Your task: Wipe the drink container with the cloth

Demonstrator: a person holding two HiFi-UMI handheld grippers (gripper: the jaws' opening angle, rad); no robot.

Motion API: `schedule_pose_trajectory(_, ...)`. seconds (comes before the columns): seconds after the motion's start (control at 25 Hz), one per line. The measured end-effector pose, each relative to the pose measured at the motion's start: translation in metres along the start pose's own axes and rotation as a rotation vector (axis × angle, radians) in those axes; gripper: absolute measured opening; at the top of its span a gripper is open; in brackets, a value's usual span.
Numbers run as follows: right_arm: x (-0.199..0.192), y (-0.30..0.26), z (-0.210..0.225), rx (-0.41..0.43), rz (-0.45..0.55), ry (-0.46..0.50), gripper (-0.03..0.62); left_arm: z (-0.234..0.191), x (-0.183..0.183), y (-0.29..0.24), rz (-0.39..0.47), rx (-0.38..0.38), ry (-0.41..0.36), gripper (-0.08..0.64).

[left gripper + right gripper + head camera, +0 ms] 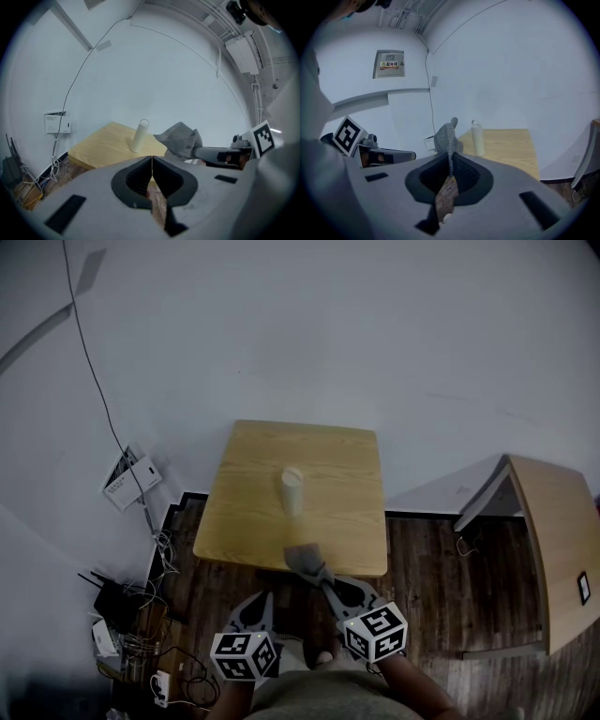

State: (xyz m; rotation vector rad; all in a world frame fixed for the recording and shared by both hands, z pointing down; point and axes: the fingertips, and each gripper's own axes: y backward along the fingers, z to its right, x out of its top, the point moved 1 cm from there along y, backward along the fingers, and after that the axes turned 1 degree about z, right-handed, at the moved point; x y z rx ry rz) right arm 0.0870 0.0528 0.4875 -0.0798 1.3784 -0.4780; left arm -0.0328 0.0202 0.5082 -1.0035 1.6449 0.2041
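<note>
Cloth [445,136] is pinched in right gripper [451,165] jaws. Upright drink container [477,138] is set just ahead on counter [511,145]. Left gripper [152,161] jaws are pressed together, empty.

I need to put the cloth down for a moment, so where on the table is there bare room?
The table is bare left of the bottle, right of it, and along the far edge behind it. Only the near edge is crowded, where the right gripper holds the cloth.

I see a grey, mesh-textured cloth [446,136], a cream-white drink container [292,489], a pale wood-grain table [347,474] and a dark plank floor [441,568].
</note>
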Motion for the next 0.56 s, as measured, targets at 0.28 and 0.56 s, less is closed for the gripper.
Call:
schedule_pose_trajectory(0.28, 0.004, 0.0069, -0.0016, 0.012, 0.019, 0.016, 0.014, 0.0072, -0.0015, 0.0025, 0.006, -0.006, -0.006, 0.002)
schedule_pose_trajectory(0.56, 0.0038, 0.0089, -0.0081, 0.027, 0.025, 0.022, 0.014, 0.0083, -0.0011, 0.0039, 0.011, -0.003, -0.008, 0.003)
